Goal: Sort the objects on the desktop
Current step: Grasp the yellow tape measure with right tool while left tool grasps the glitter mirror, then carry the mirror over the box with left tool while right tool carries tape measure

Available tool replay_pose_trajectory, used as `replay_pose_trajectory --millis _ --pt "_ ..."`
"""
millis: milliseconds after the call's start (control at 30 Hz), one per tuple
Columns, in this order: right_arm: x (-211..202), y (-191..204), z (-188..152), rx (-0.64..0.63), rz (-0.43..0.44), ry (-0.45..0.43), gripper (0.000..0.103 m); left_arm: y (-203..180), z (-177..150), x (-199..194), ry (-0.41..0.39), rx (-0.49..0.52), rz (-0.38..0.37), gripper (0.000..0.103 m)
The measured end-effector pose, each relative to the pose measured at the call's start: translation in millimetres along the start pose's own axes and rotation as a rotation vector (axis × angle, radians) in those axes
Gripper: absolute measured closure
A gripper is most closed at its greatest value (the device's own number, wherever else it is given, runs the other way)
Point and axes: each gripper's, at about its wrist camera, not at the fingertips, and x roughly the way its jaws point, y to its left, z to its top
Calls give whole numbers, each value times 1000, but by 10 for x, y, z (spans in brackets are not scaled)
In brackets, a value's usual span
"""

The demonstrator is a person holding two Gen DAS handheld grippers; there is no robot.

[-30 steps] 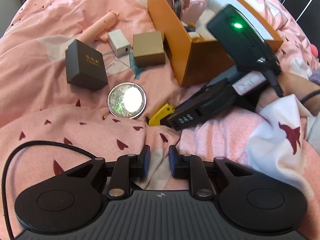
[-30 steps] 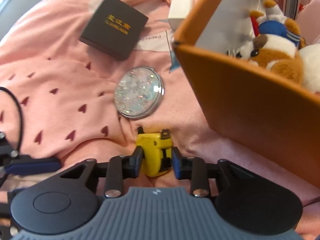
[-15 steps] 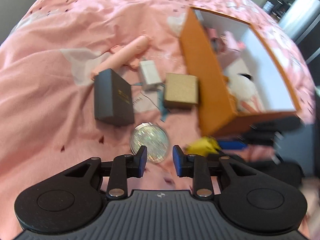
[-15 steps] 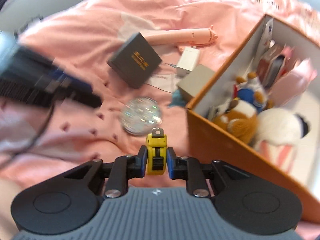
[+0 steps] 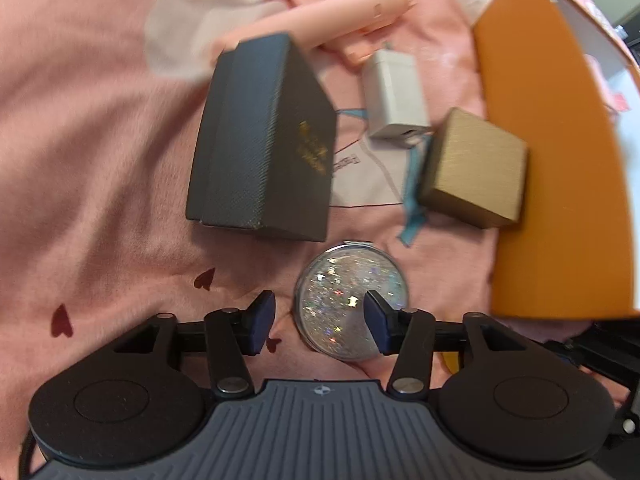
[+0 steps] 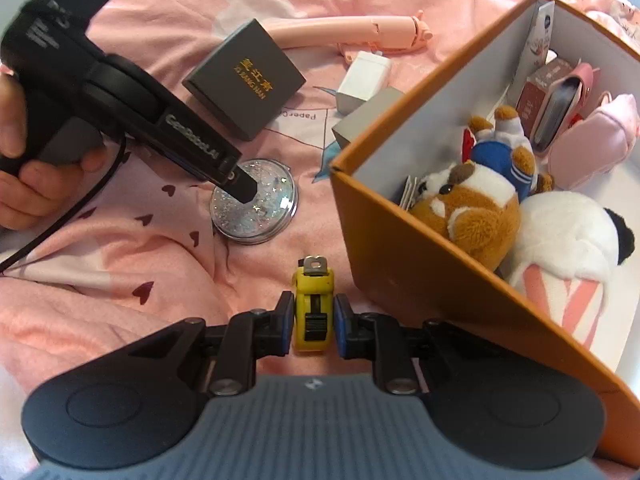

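**Yellow tape measure in my right gripper, left one over the mirror**

The yellow tape measure (image 6: 314, 304) is pinched between the two pads of my right gripper (image 6: 311, 323); its rear part is hidden behind the gripper body, so I see only the front with a metal tab and a black slider. It is held above the pink blanket (image 6: 120, 264), just beside the outer wall of the orange box (image 6: 420, 276).

My left gripper (image 5: 316, 322) has its fingers spread wide. The glitter compact mirror (image 5: 350, 300) lies round and flat on the blanket between them, and the right fingertip covers its edge. I cannot tell if the pads touch it.

Behind the mirror stands the dark gift box (image 5: 264, 140) with gold letters, blurred in the left view. Further back are a white charger (image 5: 394, 94), a gold-brown box (image 5: 474, 168) close to the orange wall, and a pink stick (image 5: 340, 16), cut partly by the dark box.

Inside the orange box I see plush toys (image 6: 476, 204), half hidden by the wall
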Motion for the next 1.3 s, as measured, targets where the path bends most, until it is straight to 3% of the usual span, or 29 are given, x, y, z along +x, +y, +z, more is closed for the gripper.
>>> replay_pose_trajectory --millis 67,133,267,300,467,533,667,800,867,967,1167,1300 --pt "20 -15 -8 9 8 6 81 2 -2 61 9 2 -27 26" --pt "38 -38 -14 24 20 12 81 -1 -5 117 14 6 -40 19" --pt "92 -109 -31 64 56 25 81 -3 -15 173 10 3 -56 18" --pt "106 -126 -37 75 64 31 80 -13 -31 164 3 13 -54 20" --pt "78 -136 -65 87 74 24 80 23 -157 -36 -62 29 -62 53" --pt "61 -137 -71 88 74 18 80 29 -223 -141 -89 39 -78 62" --pt "63 -159 -79 103 99 17 79 -47 -329 -396 -158 92 -191 71" --pt "95 -177 -72 125 120 18 79 -161 -326 -349 -159 106 -157 74" --pt "95 -170 -84 123 122 15 80 -231 -243 -290 -138 100 -164 84" --pt "30 -143 -132 117 117 -1 82 -197 -268 -329 -152 87 -178 88" --pt "-298 -246 -108 109 145 -75 82 -178 -286 -547 -211 24 -217 88" --pt "-618 -248 -105 103 151 -144 82 -227 -307 -860 -270 42 -243 88"
